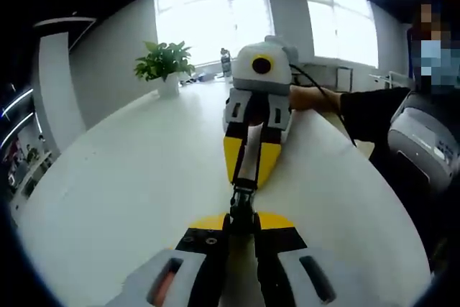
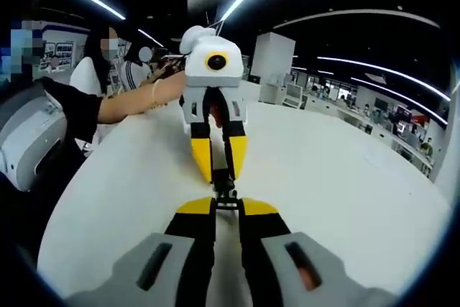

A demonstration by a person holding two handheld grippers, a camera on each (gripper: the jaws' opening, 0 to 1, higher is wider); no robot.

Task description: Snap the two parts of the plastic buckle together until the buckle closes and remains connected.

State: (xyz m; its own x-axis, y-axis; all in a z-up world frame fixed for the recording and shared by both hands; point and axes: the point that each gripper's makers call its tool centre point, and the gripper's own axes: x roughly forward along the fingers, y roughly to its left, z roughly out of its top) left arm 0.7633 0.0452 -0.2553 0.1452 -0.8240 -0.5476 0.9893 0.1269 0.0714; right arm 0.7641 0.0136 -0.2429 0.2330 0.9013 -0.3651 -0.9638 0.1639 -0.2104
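A small black plastic buckle (image 1: pixel 242 206) hangs above the white table (image 1: pixel 122 177), between two grippers that face each other tip to tip. My left gripper (image 1: pixel 242 223) rises from the bottom of the left gripper view, shut on the near half. My right gripper (image 1: pixel 248 180) comes in from the far side, shut on the other half, with a white strap (image 1: pixel 252 145) running back between its jaws. In the right gripper view the buckle (image 2: pixel 224 193) sits between my right gripper (image 2: pixel 226 208) and my left gripper (image 2: pixel 221 175). The two halves touch; whether they are latched is not clear.
A potted plant (image 1: pixel 164 62) stands at the far end of the table, by the bright windows. A person's arm (image 1: pixel 359 106) reaches in from the right. The table's edge (image 2: pixel 374 170) curves round on the right, and people (image 2: pixel 100 62) stand at the left.
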